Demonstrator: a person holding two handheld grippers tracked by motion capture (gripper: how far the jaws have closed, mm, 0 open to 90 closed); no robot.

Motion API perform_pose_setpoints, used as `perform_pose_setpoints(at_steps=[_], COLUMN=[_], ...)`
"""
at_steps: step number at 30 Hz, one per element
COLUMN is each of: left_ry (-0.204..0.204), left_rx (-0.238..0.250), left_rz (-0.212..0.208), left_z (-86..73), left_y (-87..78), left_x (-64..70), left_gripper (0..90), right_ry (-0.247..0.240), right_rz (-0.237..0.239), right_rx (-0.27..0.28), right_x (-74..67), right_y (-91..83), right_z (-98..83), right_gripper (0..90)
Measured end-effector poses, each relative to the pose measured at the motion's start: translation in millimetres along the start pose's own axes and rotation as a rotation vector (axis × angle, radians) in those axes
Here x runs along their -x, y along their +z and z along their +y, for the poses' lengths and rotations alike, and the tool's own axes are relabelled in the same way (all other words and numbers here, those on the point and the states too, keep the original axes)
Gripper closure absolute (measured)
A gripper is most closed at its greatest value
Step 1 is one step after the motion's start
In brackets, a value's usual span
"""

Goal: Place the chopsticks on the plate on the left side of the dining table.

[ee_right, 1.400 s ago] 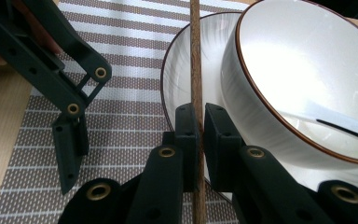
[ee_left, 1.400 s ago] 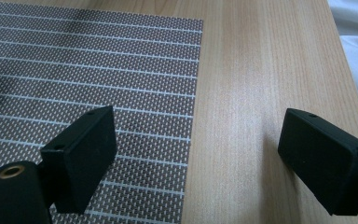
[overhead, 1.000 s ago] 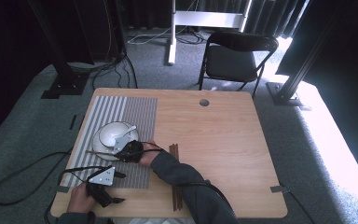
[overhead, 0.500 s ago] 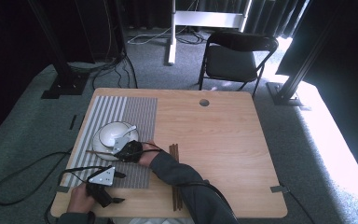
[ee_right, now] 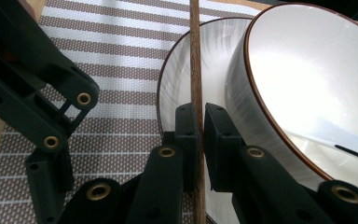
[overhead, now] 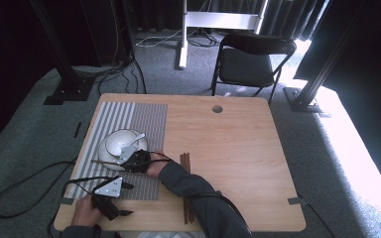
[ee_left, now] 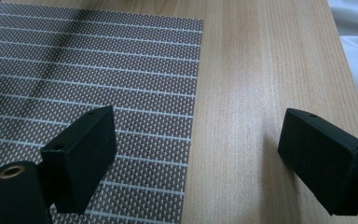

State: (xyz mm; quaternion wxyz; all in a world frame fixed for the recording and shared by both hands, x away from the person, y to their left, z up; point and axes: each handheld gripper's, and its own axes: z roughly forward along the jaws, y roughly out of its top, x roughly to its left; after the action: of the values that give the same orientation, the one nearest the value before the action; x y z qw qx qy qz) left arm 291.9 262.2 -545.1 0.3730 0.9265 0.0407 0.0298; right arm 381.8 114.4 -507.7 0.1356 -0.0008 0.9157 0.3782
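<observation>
While pinched in right gripper (ee_right: 197, 122), jaws shut, chopstick (ee_right: 195, 56) w/ plate (ee_right: 177, 79) beneath, bowl (ee_right: 307, 88) just beside, left gripper (ee_left: 196, 154) wide open, empty.

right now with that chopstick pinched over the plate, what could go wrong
1. The right gripper pinches the chopstick on a narrow strip of pad, so it may pivot or slip out.
2. The stick's far end passes close beside the bowl and over the plate; a swing could knock either one.
3. The spoon resting in the bowl could be jolted out.
</observation>
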Motion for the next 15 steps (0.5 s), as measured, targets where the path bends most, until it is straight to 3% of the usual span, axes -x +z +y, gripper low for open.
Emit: perform_pose_setpoints(at_steps=[15], left_ry=[-0.001], left_rx=[0.0], left_rz=[0.001], left_z=[0.1], left_y=[0.0], left_x=[0.1], left_gripper=[11.6], right_ry=[0.0], right_rz=[-0.01], right_rx=[0.024], right_x=[1.4], right_y=[-4.3], right_z=[-0.8], right_gripper=[78.8])
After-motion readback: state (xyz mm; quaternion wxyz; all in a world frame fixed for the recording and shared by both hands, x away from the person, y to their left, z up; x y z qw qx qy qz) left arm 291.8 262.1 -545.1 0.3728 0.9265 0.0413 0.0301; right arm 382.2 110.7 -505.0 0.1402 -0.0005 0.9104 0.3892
